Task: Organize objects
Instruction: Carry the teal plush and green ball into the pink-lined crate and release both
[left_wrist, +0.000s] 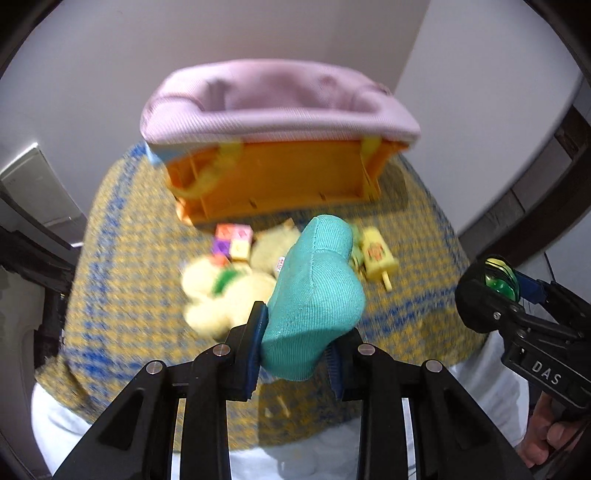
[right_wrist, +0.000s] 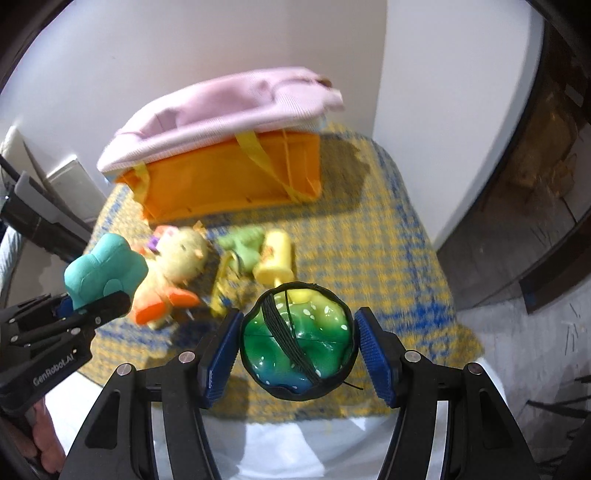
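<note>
The teal plush toy (left_wrist: 314, 295) is clamped between the 2 blue pads of the left gripper (left_wrist: 297, 354) and hangs above the yellow-and-blue rug (left_wrist: 122, 236), in front of the orange basket (left_wrist: 273, 177). In the right wrist view the same toy shows at the left, in front of the basket and off the rug. The right gripper (right_wrist: 297, 347) grasps a green ball (right_wrist: 297, 343) wound with black cord – its left pad presses the ball's side, the right pad sits at the other side, and the ball is also held above the rug, in front of the basket.

The basket stands at the far side of the rug, against the white wall (left_wrist: 110, 55), with a pink cloth (left_wrist: 273, 103) draped over its top and yellow straps (right_wrist: 255, 155) hanging down its front. Between the basket and the grippers, on the rug, lie a cream plush animal (left_wrist: 221, 291) with orange feet, coloured blocks (left_wrist: 234, 242), a pale green toy (right_wrist: 242, 245) and a yellow popsicle toy (left_wrist: 376, 258) – all blurred. A person's fingers (left_wrist: 546, 439) wrap the handle of the right gripper, at the rug's near right edge.
</note>
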